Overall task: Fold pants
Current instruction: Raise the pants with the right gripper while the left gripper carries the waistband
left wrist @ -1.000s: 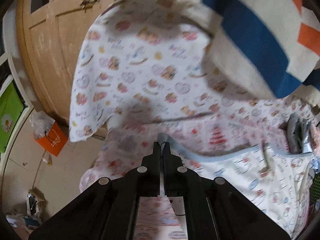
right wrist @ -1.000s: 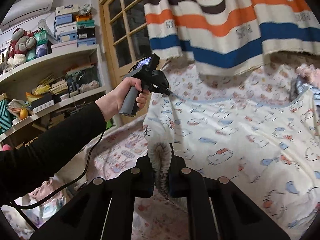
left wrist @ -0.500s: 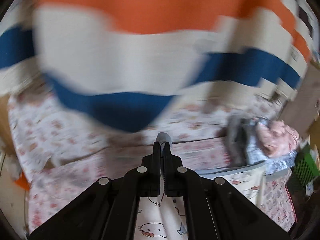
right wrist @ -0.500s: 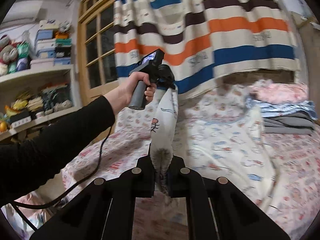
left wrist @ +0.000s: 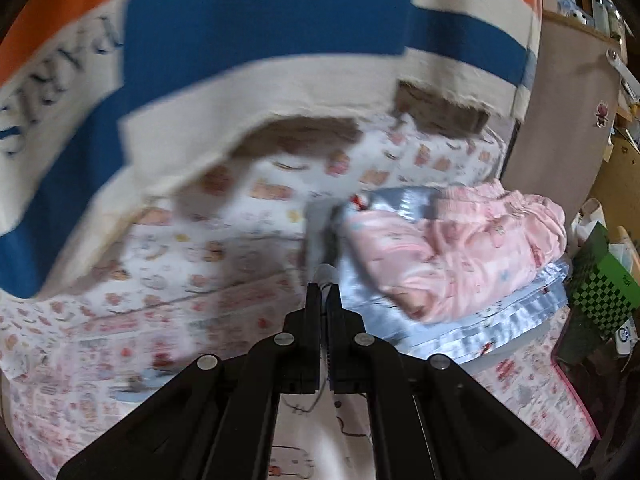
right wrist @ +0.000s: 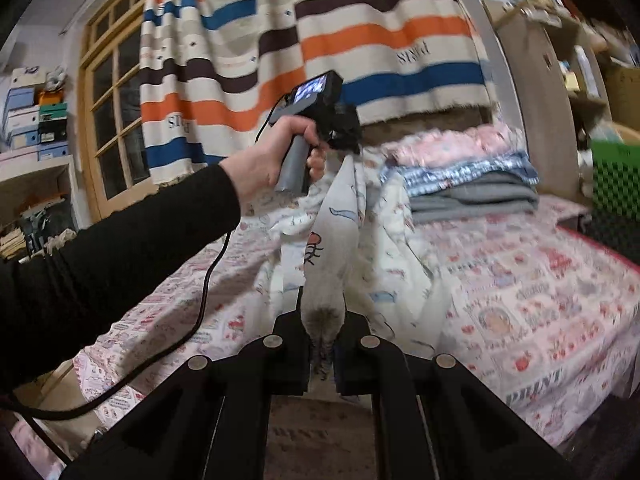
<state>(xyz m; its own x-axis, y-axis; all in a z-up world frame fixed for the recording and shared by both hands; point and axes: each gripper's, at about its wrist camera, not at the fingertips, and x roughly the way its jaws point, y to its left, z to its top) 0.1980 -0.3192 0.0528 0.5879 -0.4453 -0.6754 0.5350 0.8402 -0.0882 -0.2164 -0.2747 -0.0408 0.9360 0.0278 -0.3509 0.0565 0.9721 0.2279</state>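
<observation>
Now | bed point(right wrist: 540, 312): patterned sheet, folded stack point(right wrist: 472, 184) near headboard | pants point(right wrist: 332, 248): white, printed, lifted above bed between my 2 grippers | left gripper point(left wrist: 325, 288): clenched on pants edge | right gripper point(right wrist: 323, 344): clenched on bunched waistband

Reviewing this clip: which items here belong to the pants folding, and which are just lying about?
In the job:
- white cartoon-print pants, lifted off the bed
- left gripper, shut on the pants
- right gripper, shut on the pants
- bed with pink printed sheet

Lying about:
- stack of folded pink, blue and grey clothes
- striped curtain
- green checkered box
- shelf boxes
</observation>
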